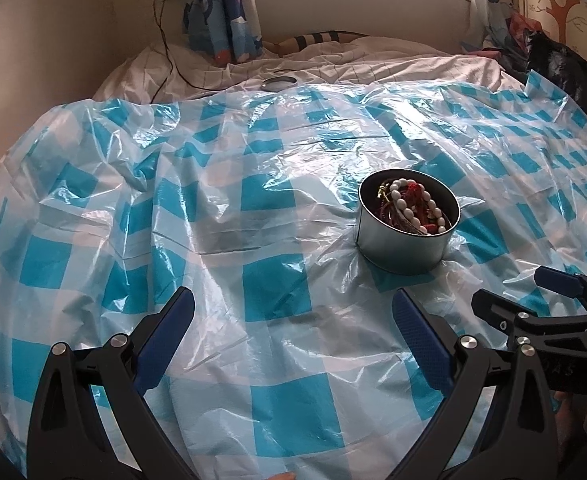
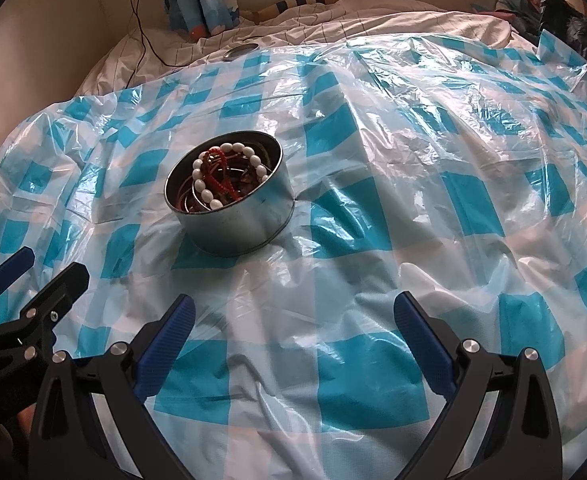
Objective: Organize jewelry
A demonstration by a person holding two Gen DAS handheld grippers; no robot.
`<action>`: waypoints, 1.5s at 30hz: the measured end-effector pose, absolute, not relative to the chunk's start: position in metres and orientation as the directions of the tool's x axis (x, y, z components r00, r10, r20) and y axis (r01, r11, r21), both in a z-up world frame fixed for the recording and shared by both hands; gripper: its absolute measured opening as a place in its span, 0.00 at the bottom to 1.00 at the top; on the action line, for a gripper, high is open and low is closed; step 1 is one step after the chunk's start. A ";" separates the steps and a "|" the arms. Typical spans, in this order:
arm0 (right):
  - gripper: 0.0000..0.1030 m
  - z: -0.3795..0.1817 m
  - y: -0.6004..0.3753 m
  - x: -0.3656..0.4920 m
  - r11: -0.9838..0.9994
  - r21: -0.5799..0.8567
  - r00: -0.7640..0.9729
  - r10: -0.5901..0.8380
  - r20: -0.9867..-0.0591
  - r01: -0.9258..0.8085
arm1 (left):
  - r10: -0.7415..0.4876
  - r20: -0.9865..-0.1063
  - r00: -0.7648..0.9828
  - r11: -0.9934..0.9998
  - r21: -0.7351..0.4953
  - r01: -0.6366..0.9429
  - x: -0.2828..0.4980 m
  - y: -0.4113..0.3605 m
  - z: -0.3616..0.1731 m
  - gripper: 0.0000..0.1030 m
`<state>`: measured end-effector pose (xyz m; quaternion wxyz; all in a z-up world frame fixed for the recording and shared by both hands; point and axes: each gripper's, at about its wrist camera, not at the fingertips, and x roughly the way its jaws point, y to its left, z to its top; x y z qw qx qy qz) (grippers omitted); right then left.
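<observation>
Jewelry [image 2: 223, 178] tangled, half-hidden inside tin [image 2: 237, 224]

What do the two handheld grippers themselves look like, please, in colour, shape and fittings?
Both match: the left gripper and right gripper have matte black, triangular plastic arms with cut-out slots and round silver bolts at the pivots. Their fingers carry long, textured blue pads. No cables show; any lettering is unreadable.
</observation>
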<state>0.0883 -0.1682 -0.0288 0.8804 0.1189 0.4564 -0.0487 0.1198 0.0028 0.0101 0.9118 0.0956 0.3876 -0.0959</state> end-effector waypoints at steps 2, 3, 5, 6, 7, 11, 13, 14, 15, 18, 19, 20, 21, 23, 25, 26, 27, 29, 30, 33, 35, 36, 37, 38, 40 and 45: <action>0.93 -0.029 -0.168 0.088 0.967 0.165 0.580 0.024 -0.814 0.193 | -0.099 -0.727 0.680 0.963 0.102 0.249 0.120 0.002 0.010 0.92; 0.93 -0.029 -0.168 0.088 0.967 0.166 0.580 0.025 -0.814 0.192 | -0.097 -0.724 0.682 0.963 0.105 0.248 0.119 0.002 0.010 0.93; 0.93 -0.029 -0.168 0.088 0.967 0.167 0.580 0.025 -0.814 0.193 | -0.097 -0.716 0.691 0.964 0.106 0.246 0.118 0.002 0.012 0.93; 0.93 -0.029 -0.168 0.088 0.967 0.166 0.580 0.024 -0.815 0.193 | -0.099 -0.713 0.694 0.964 0.105 0.245 0.118 0.003 0.013 0.93; 0.93 -0.029 -0.168 0.088 0.967 0.166 0.579 0.024 -0.815 0.192 | -0.101 -0.709 0.698 0.965 0.102 0.243 0.117 0.003 0.014 0.93; 0.93 -0.029 -0.167 0.088 0.967 0.167 0.580 0.026 -0.815 0.191 | -0.102 -0.698 0.709 0.967 0.098 0.236 0.117 0.005 0.018 0.93; 0.93 -0.028 -0.166 0.088 0.968 0.167 0.579 0.028 -0.815 0.188 | -0.101 -0.694 0.713 0.967 0.099 0.234 0.116 0.005 0.019 0.93; 0.93 -0.028 -0.166 0.088 0.968 0.167 0.578 0.029 -0.816 0.187 | -0.100 -0.692 0.715 0.967 0.101 0.233 0.116 0.005 0.020 0.93; 0.93 -0.029 -0.166 0.088 0.968 0.167 0.578 0.030 -0.816 0.185 | -0.099 -0.690 0.717 0.967 0.103 0.232 0.116 0.005 0.020 0.93; 0.93 -0.029 -0.166 0.088 0.968 0.168 0.577 0.031 -0.816 0.185 | -0.098 -0.681 0.725 0.967 0.108 0.231 0.115 0.005 0.022 0.93; 0.93 -0.029 -0.165 0.088 0.968 0.168 0.577 0.032 -0.816 0.185 | -0.096 -0.679 0.728 0.967 0.110 0.230 0.114 0.005 0.023 0.93; 0.93 -0.029 -0.165 0.088 0.968 0.168 0.577 0.031 -0.816 0.185 | -0.095 -0.677 0.730 0.967 0.112 0.229 0.114 0.004 0.023 0.93; 0.93 -0.029 -0.166 0.088 0.968 0.168 0.578 0.031 -0.816 0.185 | -0.095 -0.676 0.731 0.967 0.112 0.229 0.113 0.004 0.023 0.93; 0.93 -0.029 -0.166 0.088 0.968 0.167 0.577 0.031 -0.816 0.185 | -0.095 -0.676 0.731 0.967 0.111 0.228 0.114 0.004 0.024 0.93; 0.93 -0.029 -0.165 0.088 0.968 0.167 0.577 0.030 -0.816 0.185 | -0.094 -0.678 0.729 0.967 0.111 0.228 0.114 0.004 0.024 0.93; 0.93 -0.029 -0.165 0.088 0.968 0.167 0.577 0.030 -0.816 0.185 | -0.094 -0.678 0.729 0.967 0.111 0.228 0.113 0.004 0.024 0.93; 0.93 -0.029 -0.165 0.088 0.968 0.167 0.578 0.030 -0.816 0.185 | -0.094 -0.678 0.729 0.968 0.110 0.228 0.114 0.004 0.024 0.93; 0.93 -0.029 -0.165 0.088 0.968 0.167 0.578 0.030 -0.816 0.186 | -0.092 -0.678 0.729 0.968 0.112 0.226 0.114 0.004 0.024 0.93; 0.93 -0.029 -0.165 0.088 0.968 0.167 0.577 0.030 -0.816 0.186 | -0.089 -0.678 0.729 0.968 0.114 0.224 0.114 0.004 0.024 0.93; 0.93 -0.029 -0.165 0.088 0.968 0.168 0.577 0.030 -0.816 0.186 | -0.085 -0.676 0.732 0.968 0.117 0.222 0.114 0.003 0.024 0.93; 0.93 -0.029 -0.165 0.088 0.968 0.167 0.577 0.030 -0.816 0.186 | -0.086 -0.675 0.733 0.968 0.117 0.222 0.113 0.003 0.025 0.93; 0.93 -0.029 -0.165 0.088 0.968 0.167 0.577 0.030 -0.816 0.186 | -0.088 -0.675 0.733 0.968 0.115 0.222 0.113 0.003 0.025 0.93; 0.93 -0.029 -0.164 0.088 0.968 0.167 0.577 0.030 -0.816 0.186 | -0.094 -0.675 0.732 0.968 0.109 0.224 0.113 0.003 0.025 0.93; 0.93 -0.029 -0.164 0.088 0.968 0.167 0.577 0.029 -0.816 0.187 | -0.097 -0.676 0.730 0.969 0.104 0.224 0.114 0.003 0.025 0.93; 0.93 -0.029 -0.164 0.088 0.968 0.167 0.577 0.029 -0.816 0.187 | -0.100 -0.682 0.725 0.970 0.096 0.224 0.115 0.003 0.024 0.93; 0.93 -0.029 -0.164 0.088 0.968 0.167 0.577 0.029 -0.816 0.187 | -0.108 -0.694 0.712 0.971 0.080 0.225 0.116 0.003 0.022 0.93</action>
